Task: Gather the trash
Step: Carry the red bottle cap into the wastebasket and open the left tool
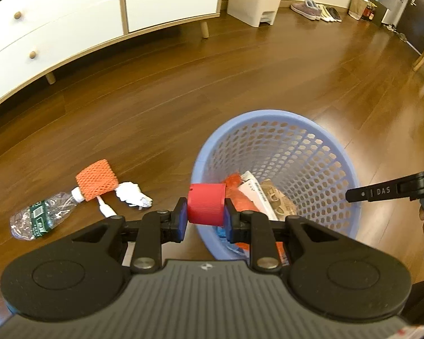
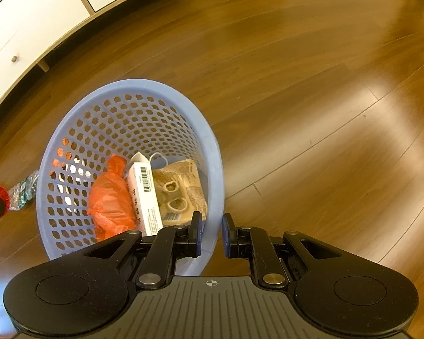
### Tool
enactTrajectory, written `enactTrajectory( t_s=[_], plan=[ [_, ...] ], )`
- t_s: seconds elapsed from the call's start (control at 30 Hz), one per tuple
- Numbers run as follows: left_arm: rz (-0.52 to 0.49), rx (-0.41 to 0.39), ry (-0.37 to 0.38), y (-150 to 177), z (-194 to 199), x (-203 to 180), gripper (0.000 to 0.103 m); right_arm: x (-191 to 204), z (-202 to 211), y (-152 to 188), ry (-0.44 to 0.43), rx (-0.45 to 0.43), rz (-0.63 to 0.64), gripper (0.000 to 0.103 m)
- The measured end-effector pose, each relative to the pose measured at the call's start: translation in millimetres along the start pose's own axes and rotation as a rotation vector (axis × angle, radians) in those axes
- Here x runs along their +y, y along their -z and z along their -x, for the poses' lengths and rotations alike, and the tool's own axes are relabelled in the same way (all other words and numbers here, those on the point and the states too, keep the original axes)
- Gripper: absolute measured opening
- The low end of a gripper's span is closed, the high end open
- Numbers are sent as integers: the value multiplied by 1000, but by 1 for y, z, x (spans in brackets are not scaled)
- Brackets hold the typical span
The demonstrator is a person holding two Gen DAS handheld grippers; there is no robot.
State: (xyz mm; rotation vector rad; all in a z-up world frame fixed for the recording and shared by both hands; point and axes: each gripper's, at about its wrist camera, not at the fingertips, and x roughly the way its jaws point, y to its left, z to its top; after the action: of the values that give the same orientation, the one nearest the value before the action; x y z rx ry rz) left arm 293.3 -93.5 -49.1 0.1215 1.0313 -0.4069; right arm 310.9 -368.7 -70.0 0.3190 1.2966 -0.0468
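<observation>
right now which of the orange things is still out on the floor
The orange foam net sleeve, lying on the floor beside the crushed bottle. The orange plastic bag is already inside the blue basket.

Lighting: warm, even indoor light, moderately bright in both views. Glare: broad pale sheen on the wooden floor (image 2: 381, 107) at right in the right wrist view; softer streaks on the floor toward the far doorway in the left wrist view. Shadows: soft, under the white cabinet (image 1: 56, 28) and beside the blue basket (image 1: 350, 169). Distortion: strong fisheye; cabinet edge and floorboards bow into curves, corners stretched. Focus: mostly sharp; the basket's near rim is slightly smeared and far objects are soft.
</observation>
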Motion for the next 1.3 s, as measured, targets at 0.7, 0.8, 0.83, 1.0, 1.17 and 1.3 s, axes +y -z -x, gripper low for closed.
enactTrajectory(
  t_s=[0.7, 0.8, 0.83, 1.0, 1.17, 1.3],
  plan=[
    [-94, 28, 75, -11, -23, -41, 21, -3, 1, -3, -22, 0, 0, 11],
    [-96, 33, 77, -12, -24, -44, 21, -3, 2, -2, -23, -1, 2, 11],
    [-97, 34, 78, -12, -24, -45, 21, -3, 2, -2, -24, -1, 4, 11],
    [-100, 40, 84, -15, -26, -50, 21, -4, 4, -1, -29, 2, 7, 11],
    [-102, 41, 88, -19, -29, -55, 21, -6, 3, -2, -30, 6, 8, 11],
    [-104, 45, 92, -22, -32, -57, 21, -4, 2, -2, -26, 6, 10, 11]
  ],
)
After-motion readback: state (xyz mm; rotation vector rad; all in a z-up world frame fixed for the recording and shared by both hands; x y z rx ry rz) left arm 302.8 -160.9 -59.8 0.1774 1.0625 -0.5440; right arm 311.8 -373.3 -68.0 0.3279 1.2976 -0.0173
